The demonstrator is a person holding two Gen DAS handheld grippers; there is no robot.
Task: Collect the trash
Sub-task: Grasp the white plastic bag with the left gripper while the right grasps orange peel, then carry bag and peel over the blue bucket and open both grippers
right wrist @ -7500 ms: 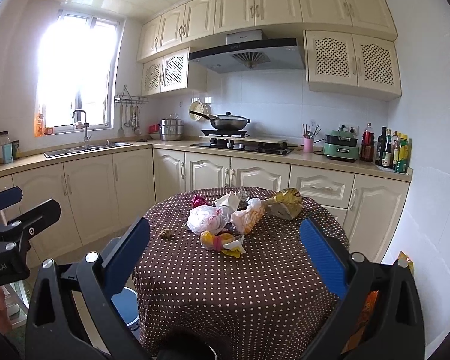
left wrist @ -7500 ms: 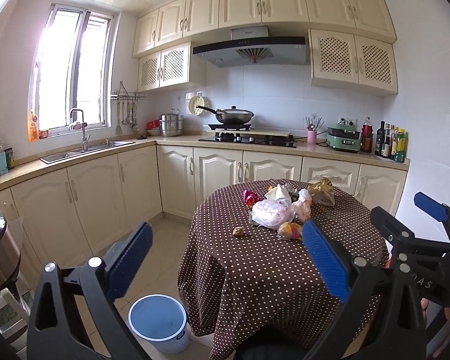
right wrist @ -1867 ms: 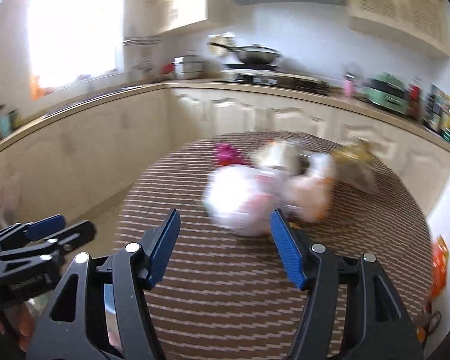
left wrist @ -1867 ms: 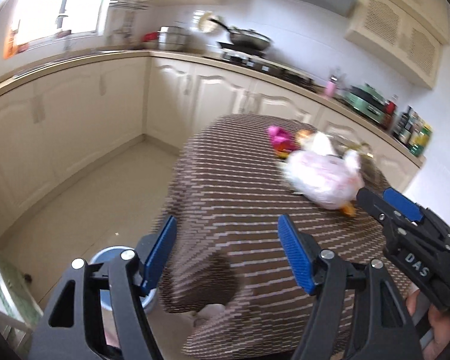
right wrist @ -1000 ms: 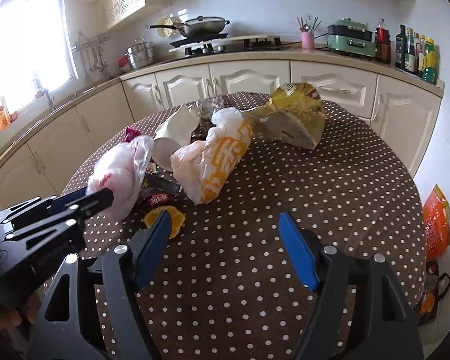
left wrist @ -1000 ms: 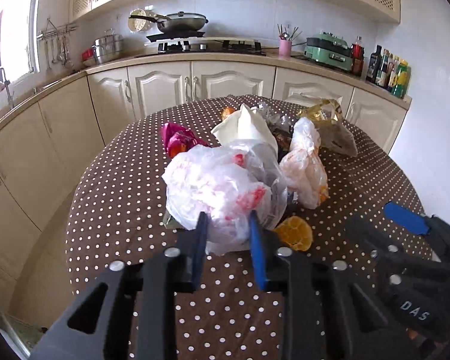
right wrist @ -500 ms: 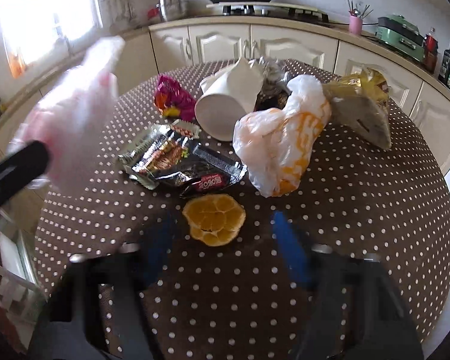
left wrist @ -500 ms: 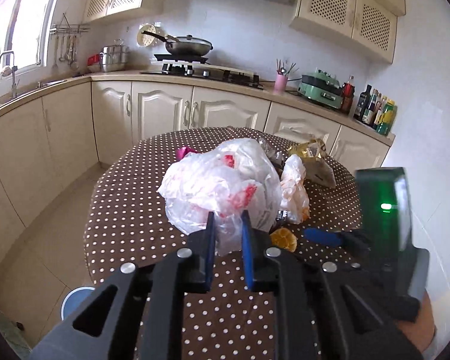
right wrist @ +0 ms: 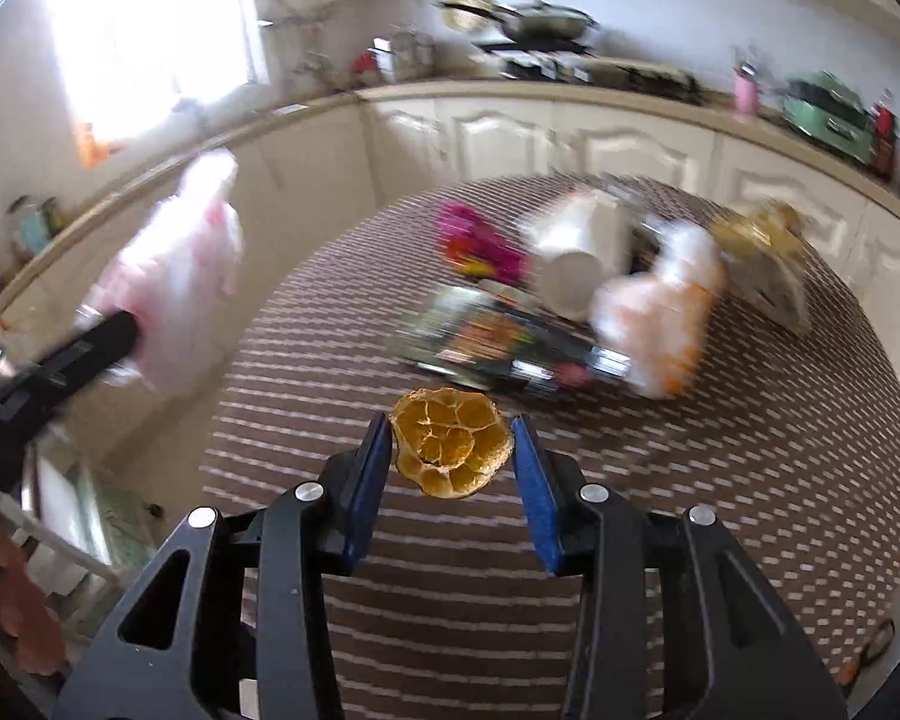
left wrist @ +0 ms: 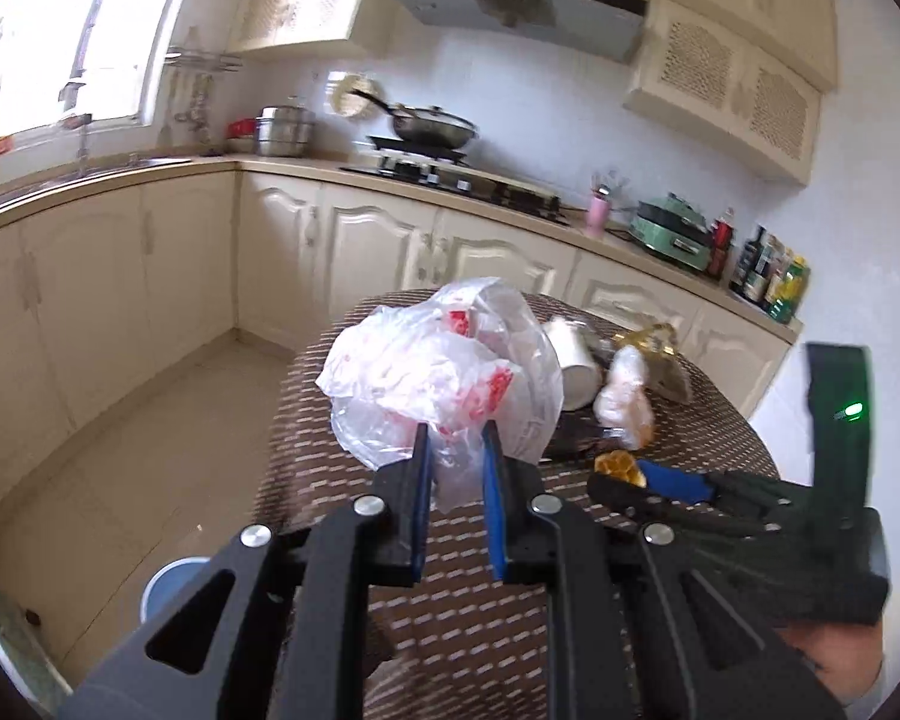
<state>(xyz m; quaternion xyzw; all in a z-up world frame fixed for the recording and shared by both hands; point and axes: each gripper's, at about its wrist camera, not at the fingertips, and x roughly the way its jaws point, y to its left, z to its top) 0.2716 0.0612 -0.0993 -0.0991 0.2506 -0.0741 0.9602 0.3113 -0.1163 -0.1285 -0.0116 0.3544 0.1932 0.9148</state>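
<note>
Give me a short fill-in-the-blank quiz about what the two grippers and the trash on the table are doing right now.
1. The left gripper is shut on a crumpled plastic ____.
2. The orange peel sits between the jaws of the ____ gripper, which are closing.
3. The tablecloth is brown with white ____.
4. A white paper ____ lies on its side near the snack wrapper.

Missing words: bag; right; dots; cup
</note>
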